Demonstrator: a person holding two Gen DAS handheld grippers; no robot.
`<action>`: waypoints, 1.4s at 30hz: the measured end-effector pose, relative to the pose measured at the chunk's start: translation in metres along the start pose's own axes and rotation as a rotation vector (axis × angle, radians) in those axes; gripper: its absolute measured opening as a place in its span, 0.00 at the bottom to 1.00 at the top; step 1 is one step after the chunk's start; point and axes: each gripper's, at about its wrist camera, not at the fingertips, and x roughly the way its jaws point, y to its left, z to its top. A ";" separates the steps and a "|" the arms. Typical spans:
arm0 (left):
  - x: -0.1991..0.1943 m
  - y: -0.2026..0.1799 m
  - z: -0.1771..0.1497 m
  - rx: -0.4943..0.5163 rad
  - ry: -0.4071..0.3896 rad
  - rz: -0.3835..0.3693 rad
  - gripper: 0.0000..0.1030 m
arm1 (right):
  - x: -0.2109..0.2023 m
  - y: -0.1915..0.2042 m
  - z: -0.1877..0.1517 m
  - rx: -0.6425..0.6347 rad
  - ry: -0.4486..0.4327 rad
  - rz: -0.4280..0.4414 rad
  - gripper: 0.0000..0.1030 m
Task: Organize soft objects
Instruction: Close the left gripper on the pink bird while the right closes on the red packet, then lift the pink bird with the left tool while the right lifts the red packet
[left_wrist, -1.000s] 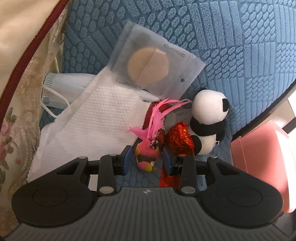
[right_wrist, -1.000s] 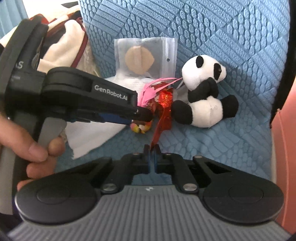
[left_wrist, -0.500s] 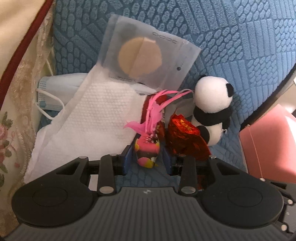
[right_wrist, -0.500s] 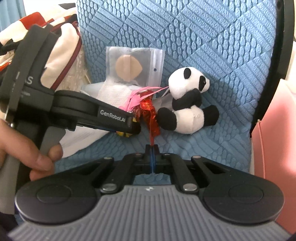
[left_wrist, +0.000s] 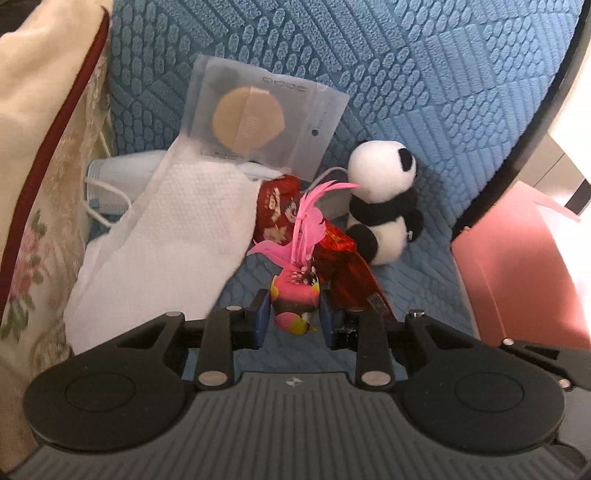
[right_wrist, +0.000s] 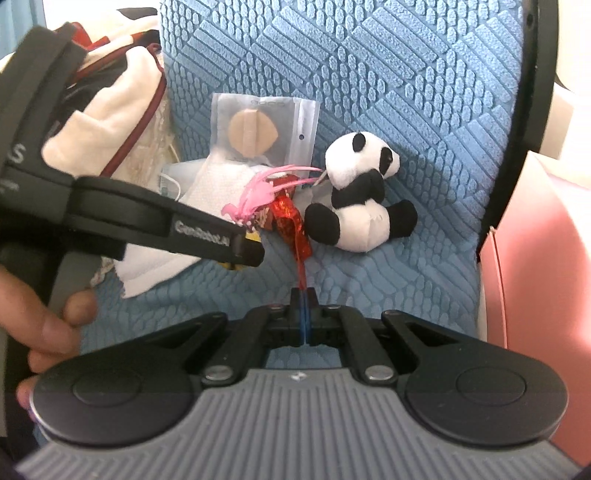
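My left gripper (left_wrist: 294, 317) is shut on a small pink toy bird with pink feathers (left_wrist: 295, 295), held just above the blue seat. In the right wrist view the left gripper (right_wrist: 251, 253) reaches in from the left, with a hand on its grip. My right gripper (right_wrist: 303, 295) is shut on the thin tail of a red foil wrapper (right_wrist: 291, 221), which stretches up towards the pile. A panda plush (left_wrist: 384, 206) (right_wrist: 354, 206) sits upright just right of both. A white cloth (left_wrist: 177, 236) (right_wrist: 147, 269) lies to the left.
A clear packet with a tan round pad (left_wrist: 258, 118) (right_wrist: 258, 125) leans on the blue backrest. A face mask (left_wrist: 110, 173) and a red printed pouch (left_wrist: 277, 210) lie by the cloth. A cream cushion (left_wrist: 44, 110) borders the left, a pink box (left_wrist: 517, 266) (right_wrist: 535, 258) the right.
Both grippers have drawn back and up from the pile. The left jaws closed on the pink bird and carried it along; the red foil is pulled out longer.
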 end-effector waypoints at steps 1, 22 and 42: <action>-0.005 -0.001 -0.003 -0.005 -0.004 -0.005 0.32 | -0.002 0.000 -0.002 0.000 0.003 -0.004 0.03; -0.033 0.026 -0.017 -0.166 -0.044 0.008 0.32 | 0.004 -0.009 0.005 0.135 -0.061 0.079 0.38; -0.035 0.020 -0.019 -0.147 -0.016 -0.028 0.33 | 0.020 0.004 0.013 -0.001 0.005 -0.002 0.03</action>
